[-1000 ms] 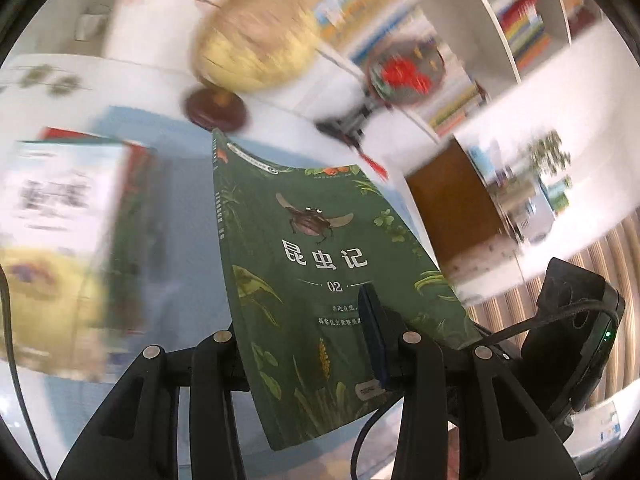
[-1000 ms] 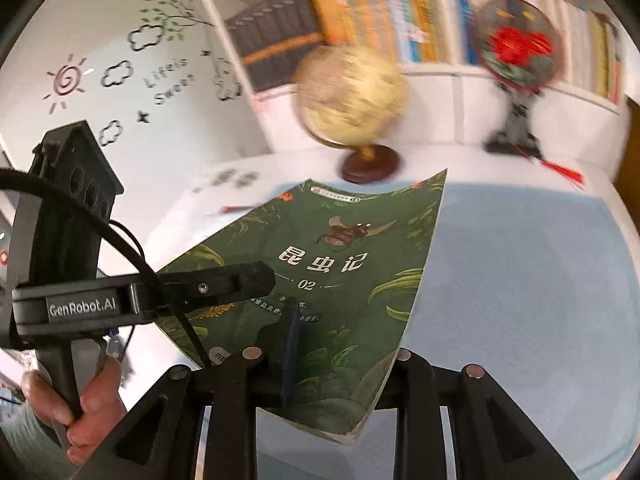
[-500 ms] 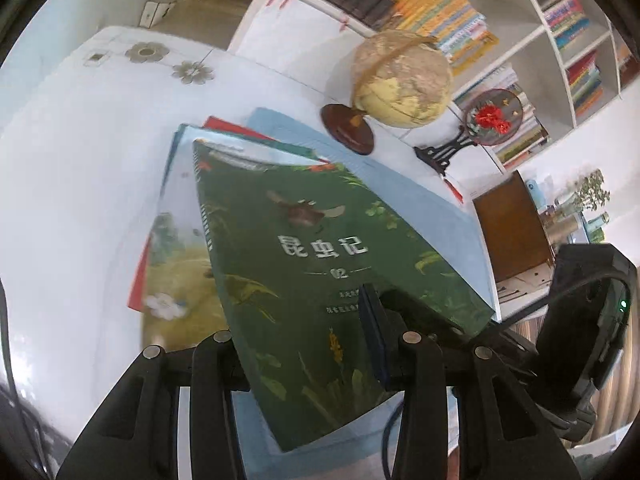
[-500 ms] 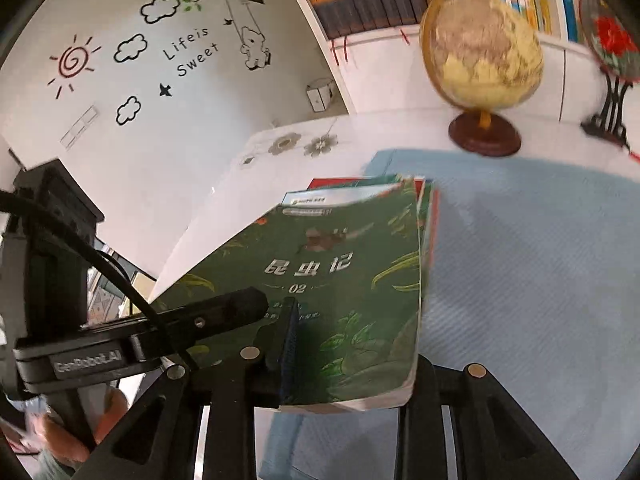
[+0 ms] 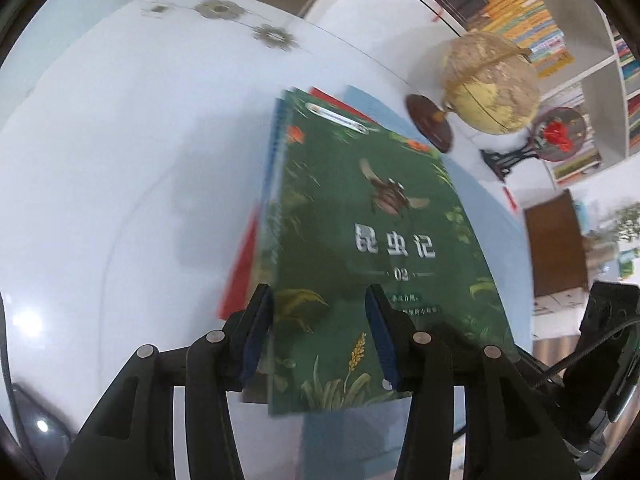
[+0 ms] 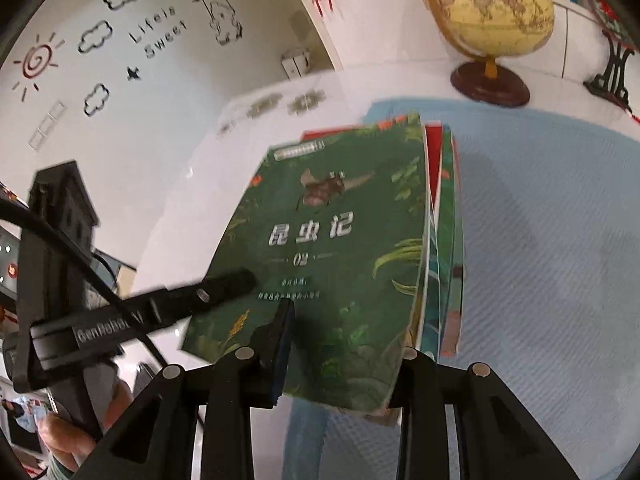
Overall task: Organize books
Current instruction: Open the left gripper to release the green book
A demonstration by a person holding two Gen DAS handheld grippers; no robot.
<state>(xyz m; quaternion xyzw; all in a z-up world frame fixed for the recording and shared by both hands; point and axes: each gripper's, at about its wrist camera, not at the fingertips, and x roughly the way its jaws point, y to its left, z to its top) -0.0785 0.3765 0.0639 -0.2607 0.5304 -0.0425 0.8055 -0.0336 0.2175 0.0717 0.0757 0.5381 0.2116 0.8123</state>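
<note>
Green book set down on a stack of books

The green book (image 5: 372,264) lies on the stack (image 6: 444,248). The left gripper (image 5: 320,334) has just been opening, fingers apart astride its near edge; the right gripper (image 6: 344,354) has been loosening, pads at the cover.

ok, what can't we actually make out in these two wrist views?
- Books under the green insect book: both views show only their edges; the top cover hides titles and count.
- Small print below "02": motion blur, both views.
- Right gripper: its right jaw lies under the book, so contact is unclear.
- Left gripper: jaws have just been opening, book between them; whether the pads press is unclear.
- Bookshelf spines: too small.
</note>
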